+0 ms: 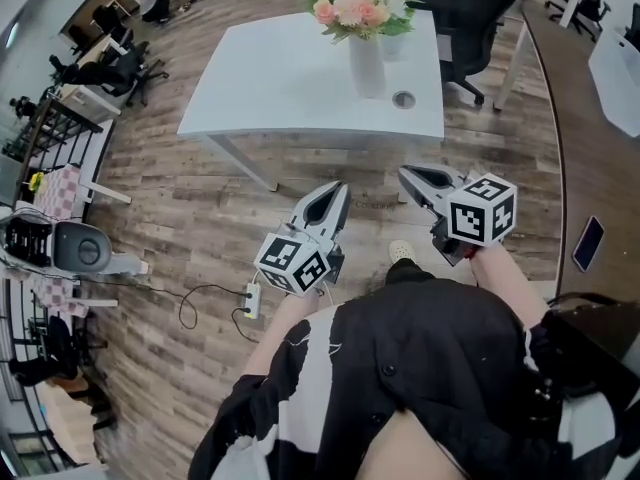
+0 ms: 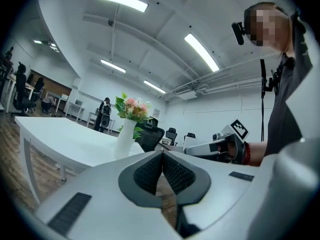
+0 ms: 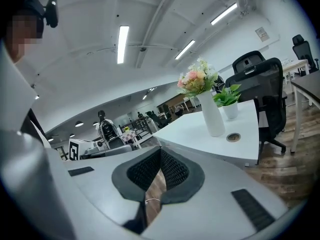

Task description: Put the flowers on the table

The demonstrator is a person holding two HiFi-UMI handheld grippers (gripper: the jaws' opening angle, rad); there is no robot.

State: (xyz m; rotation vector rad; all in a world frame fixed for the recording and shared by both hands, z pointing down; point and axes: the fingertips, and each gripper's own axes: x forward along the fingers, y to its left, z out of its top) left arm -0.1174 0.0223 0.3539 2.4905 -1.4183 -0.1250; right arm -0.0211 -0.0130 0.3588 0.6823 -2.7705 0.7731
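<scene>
head view: pink-and-white flowers in a tall white vase [image 1: 366,38] stand on the far white desk [image 1: 270,88], well apart from the near left gripper [image 1: 337,191] & right gripper [image 1: 406,174]. placing looks done; next move prob just keeps clear.
left gripper view: jaws together, empty.
right gripper view: jaws together, empty; only here a small green potted plant [image 3: 229,103] shows clearly behind the vase.

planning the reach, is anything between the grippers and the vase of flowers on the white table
Nothing visible does. Only bare floor and the near edge of the table lie between the left gripper, the right gripper and the vase of flowers.
</scene>
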